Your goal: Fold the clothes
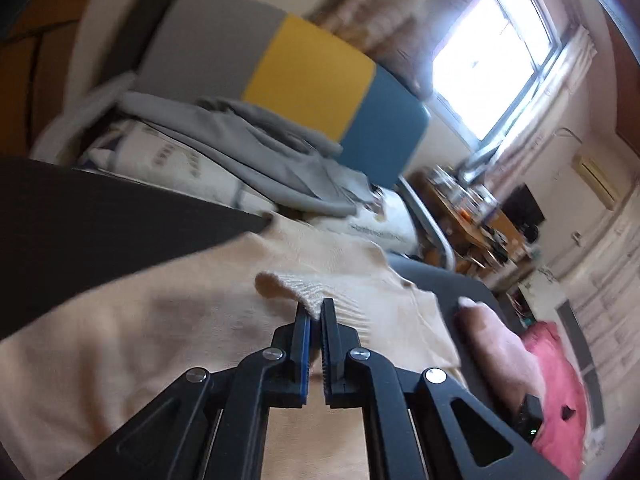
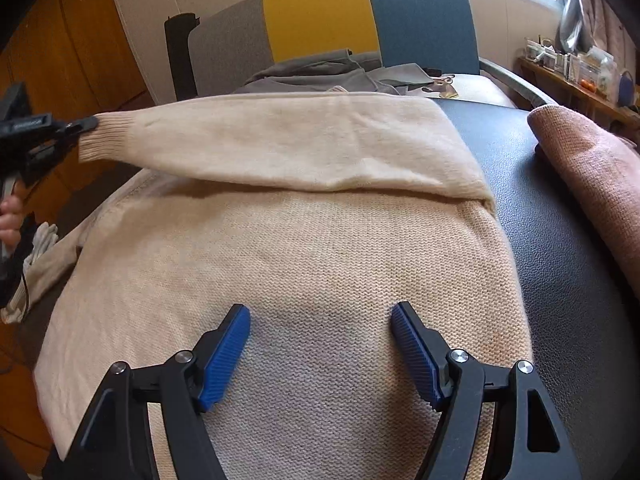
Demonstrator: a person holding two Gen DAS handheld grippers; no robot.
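Observation:
A cream knitted sweater (image 2: 304, 248) lies spread on a black padded surface (image 2: 560, 240). One sleeve (image 2: 280, 140) is stretched across the top of the sweater toward the left. My left gripper (image 1: 316, 308) is shut on that sleeve's ribbed cuff (image 1: 288, 286); in the right wrist view the same gripper (image 2: 86, 124) pinches the cuff (image 2: 106, 136) at the far left, off the edge of the surface. My right gripper (image 2: 320, 316) stands open just over the sweater's body, nothing between its blue pads (image 2: 226, 354).
A pink knitted garment (image 2: 592, 176) lies at the right on the black surface. Behind stands a grey, yellow and blue chair back (image 2: 332, 20) with grey clothes (image 2: 320, 72) piled in front. A cluttered shelf (image 2: 576, 68) runs under the window. A person's hand (image 2: 10, 220) shows at left.

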